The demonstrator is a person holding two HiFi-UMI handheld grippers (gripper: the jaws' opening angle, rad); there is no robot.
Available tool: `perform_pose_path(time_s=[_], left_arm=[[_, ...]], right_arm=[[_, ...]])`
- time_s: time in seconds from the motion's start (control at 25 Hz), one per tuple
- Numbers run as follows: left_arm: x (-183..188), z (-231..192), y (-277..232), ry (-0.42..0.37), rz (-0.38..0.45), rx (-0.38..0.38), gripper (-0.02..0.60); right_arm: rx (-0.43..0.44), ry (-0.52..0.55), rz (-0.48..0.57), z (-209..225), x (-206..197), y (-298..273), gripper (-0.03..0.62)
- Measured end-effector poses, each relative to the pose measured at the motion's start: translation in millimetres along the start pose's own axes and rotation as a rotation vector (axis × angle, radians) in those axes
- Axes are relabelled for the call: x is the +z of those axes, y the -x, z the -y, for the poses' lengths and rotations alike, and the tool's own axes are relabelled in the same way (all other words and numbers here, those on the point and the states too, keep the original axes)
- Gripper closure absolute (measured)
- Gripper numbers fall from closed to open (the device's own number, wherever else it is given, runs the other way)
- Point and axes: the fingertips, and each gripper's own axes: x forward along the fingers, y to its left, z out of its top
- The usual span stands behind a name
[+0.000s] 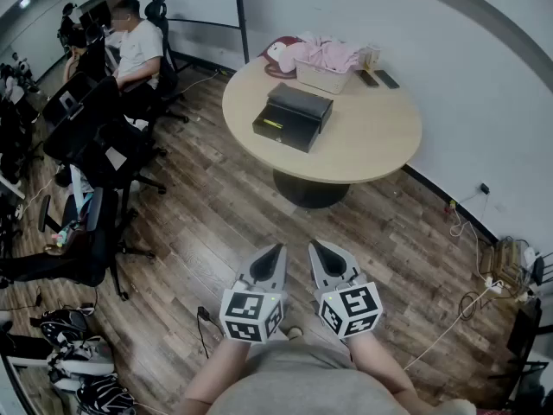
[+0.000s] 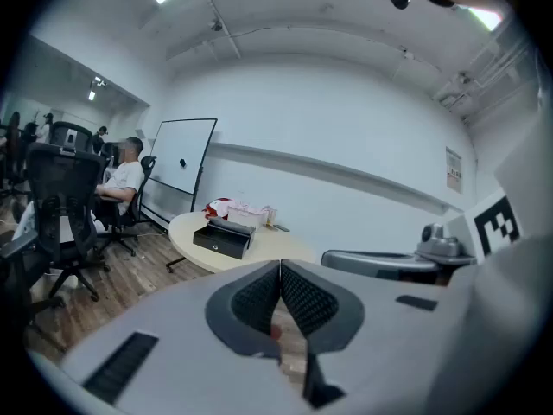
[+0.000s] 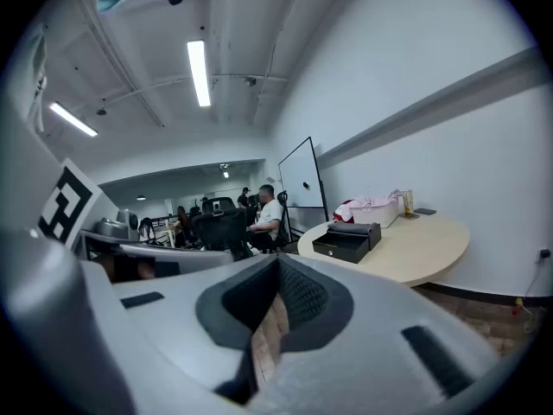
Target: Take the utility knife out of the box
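**Trainee:** Status of both tools?

**Instructor:** The left gripper [image 1: 275,253] has its jaws fully together with nothing between them. The right gripper [image 1: 318,251] is the same: pads meeting, nothing held. Both are held close to the body and aimed slightly downward over the wooden floor [image 1: 216,223].

**Trainee:** Location of the utility knife?

**Instructor:** It is not visible in any view. The black box [image 1: 294,116] sits on the round table [image 1: 380,141], well apart from both grippers and toward the table's near-left edge. The knife is presumably inside. From here I cannot tell whether the box opens by lid or by drawer.

**Trainee:** Progress?

**Instructor:** In my judgement the approach has not begun. The box is untouched.

**Trainee:** Failure modes?

**Instructor:** There are four likely ones:
- **Closed jaws on arrival.** They cannot take hold of anything. Open them before reaching in.
- **Box sliding.** It rests on a smooth tabletop near the edge, so a one-sided pull could push it along or off. Brace it with one gripper and open it with the other.
- **Crowding.** The basket [image 1: 324,78] stands just behind the box, so a shove backward would jam the two together.
- **Knife grip.** A slim handle may pivot or slip between the pads. Grip it mid-handle and lift it clear of the box wall
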Motion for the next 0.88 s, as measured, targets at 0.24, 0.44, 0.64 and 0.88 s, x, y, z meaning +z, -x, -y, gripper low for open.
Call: perform_pose_path(time_s=[0.24, 0.44, 0.64, 0.88], left_arm=[[0.4, 11.8, 14.4, 0.010, 0.023, 0.016, 0.578], [-0.5, 22.9, 18.0, 0.014, 0.026, 0.015, 0.578], [-1.4, 26.3, 21.3, 0.024, 0.036, 0.024, 0.578], [-5.9, 21.8, 16.7, 0.038, 0.029, 0.042, 0.578]], right_arm=[[0.011, 0.029, 0.000, -8.0, 4.6, 19.0, 0.594], [0.023, 0.046, 0.001, -10.1, 7.6, 30.1, 0.594], [0.010, 0.064, -0.002, -5.9, 7.3, 35.5, 0.594], [0.015, 0.042, -0.007, 0.8, 2.8, 28.9, 0.593]])
